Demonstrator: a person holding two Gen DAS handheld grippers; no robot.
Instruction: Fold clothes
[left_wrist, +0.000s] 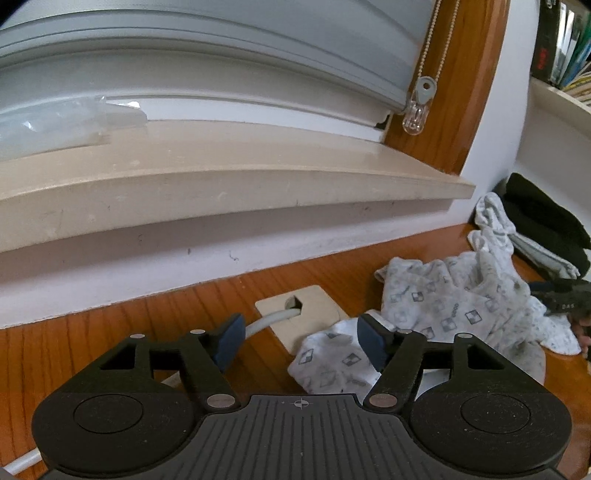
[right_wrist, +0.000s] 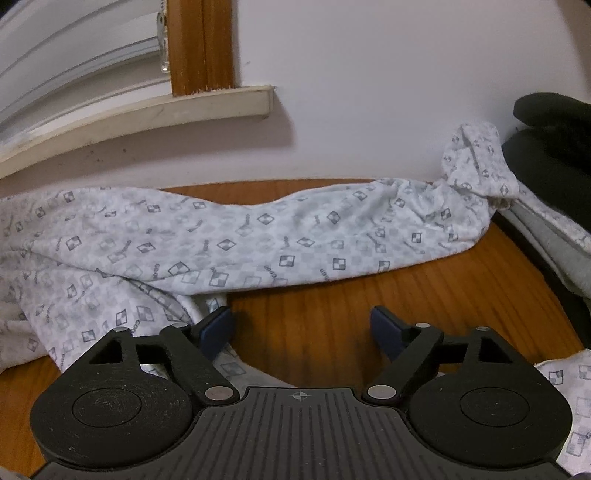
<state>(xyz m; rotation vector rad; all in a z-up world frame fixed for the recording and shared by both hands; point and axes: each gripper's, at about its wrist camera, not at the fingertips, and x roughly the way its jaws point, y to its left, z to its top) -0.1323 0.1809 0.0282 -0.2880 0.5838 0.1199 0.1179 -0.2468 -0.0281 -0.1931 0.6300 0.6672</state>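
A white garment with a grey checker-square print (right_wrist: 229, 240) lies crumpled on the wooden table (right_wrist: 332, 317), one long part stretched right toward the wall. In the left wrist view the same garment (left_wrist: 443, 302) lies to the right. My left gripper (left_wrist: 301, 341) is open and empty above the table, its right finger over a fold of the garment. My right gripper (right_wrist: 303, 328) is open and empty over bare wood, its left finger at the garment's edge.
A beige window sill (left_wrist: 221, 192) juts out over the table's back edge. A beige cable outlet plate (left_wrist: 306, 314) with a white cable sits in the tabletop. Dark and grey clothes (right_wrist: 554, 166) are piled at the right against the wall. Bookshelves (left_wrist: 561, 55) stand far right.
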